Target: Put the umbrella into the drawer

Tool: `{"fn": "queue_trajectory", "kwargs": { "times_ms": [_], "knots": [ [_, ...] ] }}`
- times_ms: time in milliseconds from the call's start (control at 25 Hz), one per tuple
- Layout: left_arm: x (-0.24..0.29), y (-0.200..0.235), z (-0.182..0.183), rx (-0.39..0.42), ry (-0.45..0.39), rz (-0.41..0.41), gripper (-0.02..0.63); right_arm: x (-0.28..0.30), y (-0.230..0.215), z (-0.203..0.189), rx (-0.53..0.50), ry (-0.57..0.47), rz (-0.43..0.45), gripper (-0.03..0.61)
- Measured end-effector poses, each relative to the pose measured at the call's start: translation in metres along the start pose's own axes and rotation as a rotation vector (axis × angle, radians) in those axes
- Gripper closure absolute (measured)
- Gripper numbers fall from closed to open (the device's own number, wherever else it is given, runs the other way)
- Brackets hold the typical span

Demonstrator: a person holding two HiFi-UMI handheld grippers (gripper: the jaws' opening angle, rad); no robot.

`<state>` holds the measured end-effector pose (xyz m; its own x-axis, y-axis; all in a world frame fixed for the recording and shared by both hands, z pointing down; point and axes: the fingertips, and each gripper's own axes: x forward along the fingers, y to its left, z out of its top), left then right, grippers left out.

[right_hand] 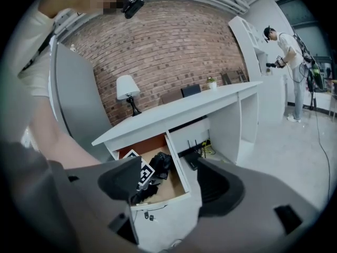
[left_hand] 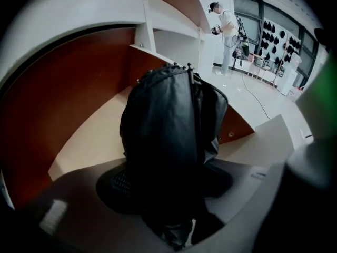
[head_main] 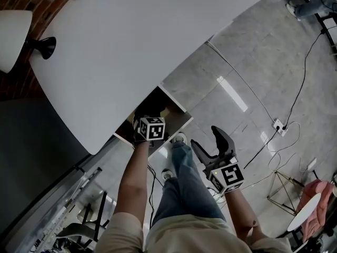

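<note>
The black folded umbrella [left_hand: 168,125] fills the middle of the left gripper view, and my left gripper [left_hand: 168,188] is shut on it, one pad on each side. It hangs over the pale wooden floor of the open drawer [left_hand: 95,136]. From the head view, the left gripper's marker cube [head_main: 152,128] sits over the drawer [head_main: 181,115] under the white desk [head_main: 131,46]. The right gripper view shows the umbrella [right_hand: 160,165] inside the drawer [right_hand: 178,167]. My right gripper [head_main: 210,144] is held open over the floor to the right, with nothing between its fingers.
A lamp [head_main: 21,41] stands on the desk's far left. Cables and a power strip [head_main: 279,125] lie on the grey floor. My legs [head_main: 184,183] are in front of the drawer. A router [right_hand: 192,159] sits under the desk. Another person [right_hand: 289,51] stands far off.
</note>
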<state>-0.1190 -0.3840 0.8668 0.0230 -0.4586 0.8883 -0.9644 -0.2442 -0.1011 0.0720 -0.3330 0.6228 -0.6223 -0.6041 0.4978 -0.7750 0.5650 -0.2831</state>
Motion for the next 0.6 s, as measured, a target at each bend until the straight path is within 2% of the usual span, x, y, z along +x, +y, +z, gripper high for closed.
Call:
{"fn": "queue_trajectory", "kwargs": {
  "times_ms": [240,400,480,600],
  "knots": [
    [0.021,0.002,-0.007,0.029,0.085,0.025,0.343,0.001,-0.009,-0.007,0.012,-0.006,-0.042,0.269],
    [0.022,-0.002,-0.006,0.032,0.112,0.023,0.325,-0.002,-0.012,-0.008,-0.004,-0.004,-0.071,0.33],
    [0.022,-0.003,-0.004,0.016,0.088,0.0,0.311,-0.004,-0.012,-0.008,0.003,-0.02,-0.09,0.364],
    [0.012,-0.004,0.001,-0.016,0.033,-0.039,0.272,-0.011,-0.006,-0.004,0.006,-0.037,-0.1,0.377]
  ]
}}
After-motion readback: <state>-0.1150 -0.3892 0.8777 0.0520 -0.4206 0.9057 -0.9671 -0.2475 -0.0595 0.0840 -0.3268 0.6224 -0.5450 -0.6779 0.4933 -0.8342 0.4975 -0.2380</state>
